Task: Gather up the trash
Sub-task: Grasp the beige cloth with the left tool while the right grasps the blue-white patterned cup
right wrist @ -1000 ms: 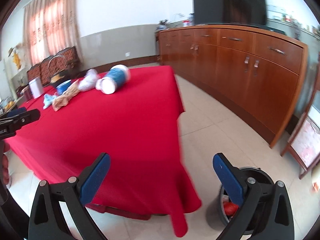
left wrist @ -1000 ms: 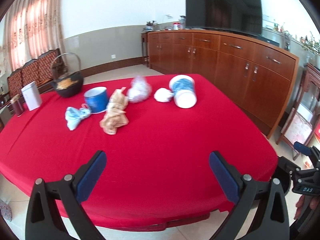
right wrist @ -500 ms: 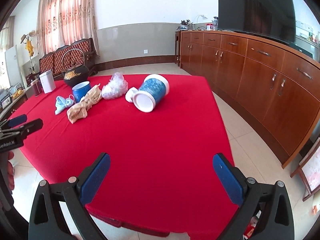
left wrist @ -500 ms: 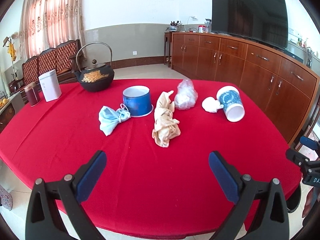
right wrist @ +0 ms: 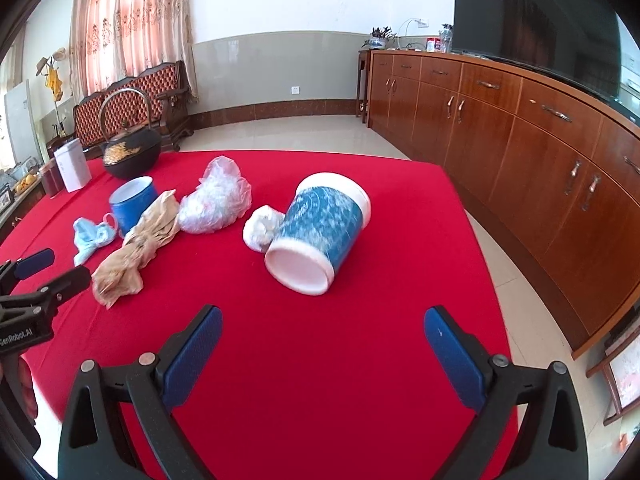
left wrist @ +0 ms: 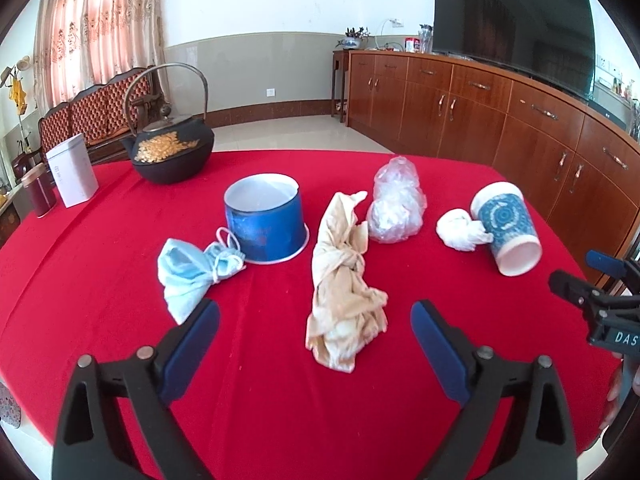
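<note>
Trash lies on the red tablecloth [left wrist: 280,400]: a crumpled tan paper bag [left wrist: 344,284], a light-blue face mask [left wrist: 192,272], a clear plastic bag [left wrist: 396,204], a white tissue wad [left wrist: 460,230], an upright blue paper bowl [left wrist: 264,216] and a tipped blue-patterned cup [left wrist: 506,226]. My left gripper [left wrist: 314,320] hovers just before the tan bag; its jaws are closing, with the bag's near end between the blue pads, untouched. My right gripper [right wrist: 322,330] stands open before the tipped cup [right wrist: 320,232], nothing between its fingers.
A black iron teapot [left wrist: 170,152], a white tin [left wrist: 72,172] and a dark red canister [left wrist: 38,190] stand at the table's far left. A long wooden sideboard [left wrist: 520,128] with a TV [left wrist: 512,28] lines the right wall. Tiled floor [right wrist: 496,240] lies between.
Both grippers have swung in over the table and closer to the trash. The floor bin seen in the right wrist view has dropped out of sight. The left jaws have narrowed slightly.
</note>
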